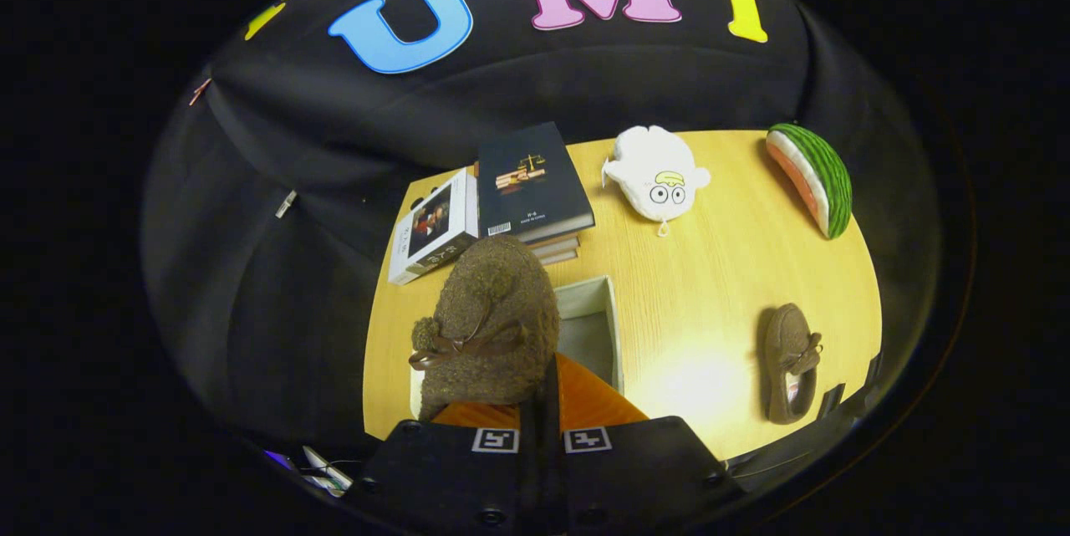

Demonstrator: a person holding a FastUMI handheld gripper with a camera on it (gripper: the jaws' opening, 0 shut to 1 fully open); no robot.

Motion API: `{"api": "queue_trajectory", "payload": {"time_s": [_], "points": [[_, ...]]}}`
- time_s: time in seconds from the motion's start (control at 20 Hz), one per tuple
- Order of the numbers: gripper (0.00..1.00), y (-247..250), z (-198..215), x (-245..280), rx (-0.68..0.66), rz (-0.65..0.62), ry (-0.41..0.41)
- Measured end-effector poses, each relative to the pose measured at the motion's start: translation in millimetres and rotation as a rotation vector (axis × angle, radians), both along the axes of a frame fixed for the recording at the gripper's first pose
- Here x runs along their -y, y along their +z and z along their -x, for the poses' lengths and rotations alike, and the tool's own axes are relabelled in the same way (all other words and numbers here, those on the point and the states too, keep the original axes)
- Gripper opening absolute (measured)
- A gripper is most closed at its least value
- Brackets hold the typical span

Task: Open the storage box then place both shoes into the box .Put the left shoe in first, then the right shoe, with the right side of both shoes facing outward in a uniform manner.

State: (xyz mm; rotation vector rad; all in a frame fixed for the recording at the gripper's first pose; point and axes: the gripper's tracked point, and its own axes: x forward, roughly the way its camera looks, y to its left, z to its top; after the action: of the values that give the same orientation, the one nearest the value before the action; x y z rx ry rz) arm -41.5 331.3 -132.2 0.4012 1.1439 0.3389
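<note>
Gripper view: claw (539, 402) clamping brown shoe (489, 323).

Fuzzy woolly-cloth shoe (489, 327), matt fabric-looking storage box (595, 327), smooth pale wood-grain table (710, 285), glossy book cover (531, 181).

The storage box (592, 327) stands on the worktop (710, 268). Behind it lie stacked books (535, 185); a shoe (493, 323) hangs over its left part; another shoe (790, 362) lies to its right.
</note>
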Motion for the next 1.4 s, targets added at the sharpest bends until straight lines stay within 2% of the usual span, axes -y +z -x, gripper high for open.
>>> {"api": "queue_trajectory", "payload": {"time_s": [0.6,0.9,1.05,1.1,1.15,1.2,1.3,1.4], "points": [[0.05,-58,33,-51,-0.059,0.092,0.026],[0.06,-74,37,-68,-0.088,0.075,0.028],[0.1,-76,41,-76,-0.098,0.06,0.047],[0.12,-73,43,-83,-0.111,0.029,0.06],[0.22,-73,47,-91,-0.119,0.007,0.077],[0.26,-66,47,-94,-0.111,-0.019,0.085],[0.5,-59,40,-95,-0.084,-0.046,0.078],[0.64,-49,34,-94,-0.062,-0.073,0.056]]}}
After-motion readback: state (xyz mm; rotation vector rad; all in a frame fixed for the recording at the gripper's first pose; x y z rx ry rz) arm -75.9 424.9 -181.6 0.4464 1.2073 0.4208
